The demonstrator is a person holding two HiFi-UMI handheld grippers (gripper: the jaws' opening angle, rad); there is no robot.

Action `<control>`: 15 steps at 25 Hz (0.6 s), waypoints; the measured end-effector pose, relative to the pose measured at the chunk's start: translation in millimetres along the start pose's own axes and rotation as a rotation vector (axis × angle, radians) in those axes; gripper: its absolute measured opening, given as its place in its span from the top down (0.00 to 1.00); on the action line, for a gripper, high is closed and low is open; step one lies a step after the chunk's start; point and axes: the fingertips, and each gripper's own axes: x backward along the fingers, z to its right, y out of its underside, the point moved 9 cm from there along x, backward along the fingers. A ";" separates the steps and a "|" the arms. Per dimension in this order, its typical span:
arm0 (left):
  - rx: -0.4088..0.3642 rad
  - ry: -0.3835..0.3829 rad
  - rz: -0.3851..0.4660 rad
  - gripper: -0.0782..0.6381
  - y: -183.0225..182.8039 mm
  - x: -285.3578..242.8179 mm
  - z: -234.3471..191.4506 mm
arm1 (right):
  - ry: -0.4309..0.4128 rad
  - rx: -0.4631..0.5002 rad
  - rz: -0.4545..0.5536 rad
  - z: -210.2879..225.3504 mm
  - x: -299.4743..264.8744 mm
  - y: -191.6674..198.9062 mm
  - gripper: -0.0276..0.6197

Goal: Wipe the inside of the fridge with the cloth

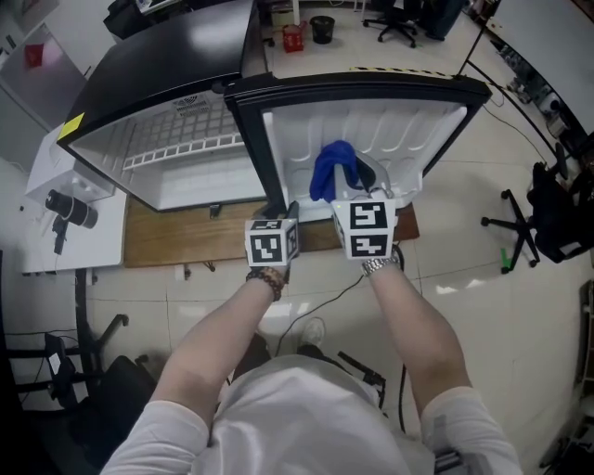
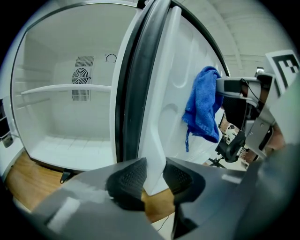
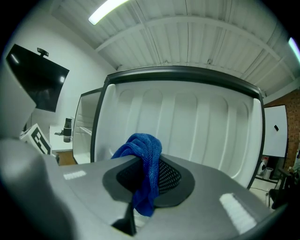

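Note:
A small black fridge (image 1: 167,93) lies with its door (image 1: 371,130) swung open; its white inside holds a wire shelf (image 1: 186,148). My left gripper (image 2: 152,178) is shut on the lower edge of the fridge door (image 2: 157,103). My right gripper (image 3: 147,176) is shut on a blue cloth (image 3: 143,159), which hangs from its jaws in front of the door's white inner liner (image 3: 187,126). In the head view the blue cloth (image 1: 332,169) sits against the liner, just above the right gripper (image 1: 364,199). The left gripper view shows the blue cloth (image 2: 202,110) held beside the liner.
The fridge stands on a wooden board (image 1: 186,237) on a tiled floor. A white table (image 1: 65,204) with a black device stands at the left. Office chairs (image 1: 548,213) are at the right and another chair base (image 1: 394,23) at the back.

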 end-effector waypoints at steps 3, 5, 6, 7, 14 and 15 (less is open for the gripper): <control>0.005 -0.005 -0.003 0.73 0.9 -0.2 -0.6 | 0.019 0.018 -0.001 9.3 3.2 1.7 0.88; 0.010 -0.006 -0.002 0.73 1.8 -1.0 -0.4 | 0.035 0.024 -0.005 16.9 6.1 3.8 0.88; 0.011 -0.007 -0.002 0.73 2.1 -1.1 0.2 | 0.045 0.024 -0.008 21.5 7.8 5.0 0.88; 0.012 -0.007 -0.002 0.73 2.3 -0.9 0.9 | 0.056 0.023 -0.011 26.5 9.4 6.1 0.88; 0.016 -0.011 0.000 0.73 2.0 -0.4 0.5 | 0.122 0.033 -0.032 57.8 16.6 12.6 0.88; 0.018 -0.012 0.000 0.73 1.9 -0.3 0.2 | 0.130 0.035 -0.033 61.3 17.4 12.7 0.88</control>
